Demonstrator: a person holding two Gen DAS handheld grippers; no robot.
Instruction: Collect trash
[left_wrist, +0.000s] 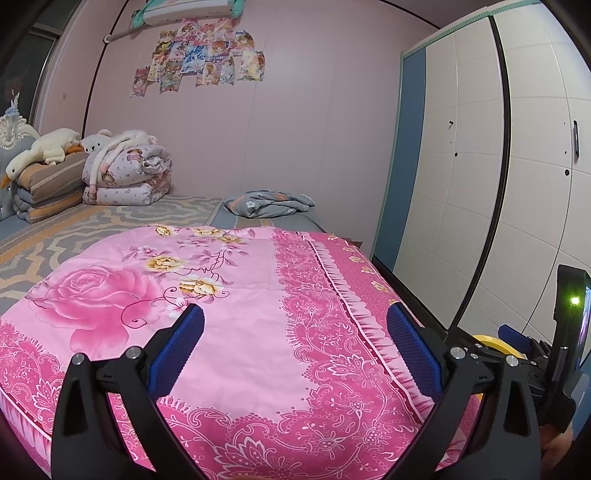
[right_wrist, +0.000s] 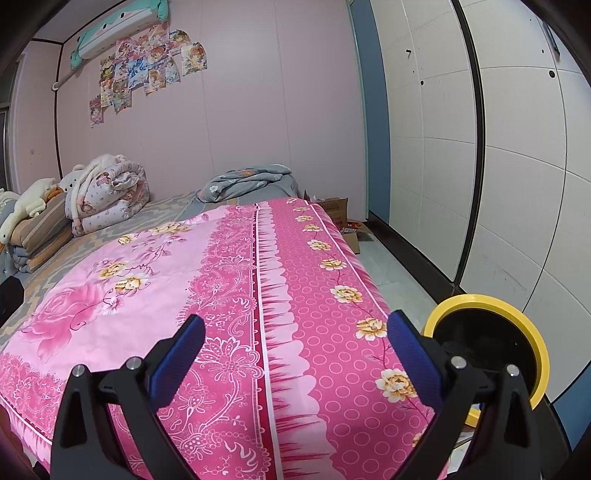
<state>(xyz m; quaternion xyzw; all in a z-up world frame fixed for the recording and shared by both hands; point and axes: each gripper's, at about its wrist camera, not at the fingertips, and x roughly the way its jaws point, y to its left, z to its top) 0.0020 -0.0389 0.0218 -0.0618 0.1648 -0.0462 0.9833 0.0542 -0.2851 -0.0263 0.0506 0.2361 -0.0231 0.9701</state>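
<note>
My left gripper (left_wrist: 295, 314) is open and empty, held above the pink floral quilt (left_wrist: 229, 295) on the bed. My right gripper (right_wrist: 295, 325) is open and empty, over the quilt's (right_wrist: 229, 288) right side near the bed edge. A yellow-rimmed bin (right_wrist: 491, 332) with a dark inside stands on the floor just right of the right gripper; its rim also shows in the left wrist view (left_wrist: 487, 341). No loose trash shows on the quilt. The right gripper's body shows at the right of the left wrist view (left_wrist: 569, 332).
Folded bedding and plush toys (left_wrist: 92, 166) lie at the head of the bed. A grey crumpled cloth (left_wrist: 269, 203) lies at the far side. Cardboard boxes (right_wrist: 343, 218) stand on the floor by the wall. White wardrobe doors (right_wrist: 517, 147) line the right side.
</note>
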